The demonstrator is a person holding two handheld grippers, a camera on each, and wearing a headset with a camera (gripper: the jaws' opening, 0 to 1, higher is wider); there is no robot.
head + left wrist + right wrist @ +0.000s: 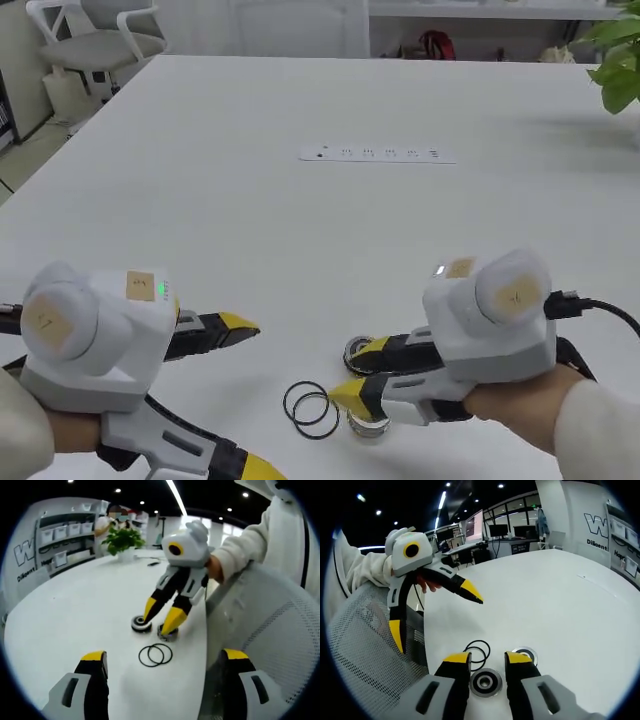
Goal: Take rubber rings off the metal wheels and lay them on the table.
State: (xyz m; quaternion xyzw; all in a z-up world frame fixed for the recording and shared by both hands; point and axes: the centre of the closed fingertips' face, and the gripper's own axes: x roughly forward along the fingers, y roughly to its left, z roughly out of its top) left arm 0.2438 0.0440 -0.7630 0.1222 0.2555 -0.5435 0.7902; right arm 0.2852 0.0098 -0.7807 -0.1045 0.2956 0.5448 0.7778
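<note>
At the near edge of the white table (300,230), the head view has my right gripper (355,372) low over two metal wheels, jaws a narrow way apart and clamping nothing. Its far jaw covers most of the far wheel (356,352); the near wheel (371,424) peeks out beneath the near jaw. Two loose rubber rings (312,408) lie overlapped just left of the wheels. My left gripper (245,395) sits well to the left, spread wide and empty, its near jaw cut off at the frame's bottom. A power strip (378,153) lies far up the table; a plant (615,60) and an office chair (100,40) are clipped at the far corners.

From the left gripper view, the rubber rings (155,655) lie beyond my wide jaws. The right gripper (161,617) points one tip at each wheel (touching or just above, I cannot tell). The far wheel (141,624) looks dark-rimmed; a tip half hides the near wheel (167,632). Whether either carries rubber is hard to make out. A mesh chair back (265,645) crowds the table edge.

From the right gripper view, the near wheel (486,681) lies flat between my jaws, apparently unpinched. The far wheel (526,654) is partly tucked behind one tip. The left gripper (434,614) hangs over the table edge.
</note>
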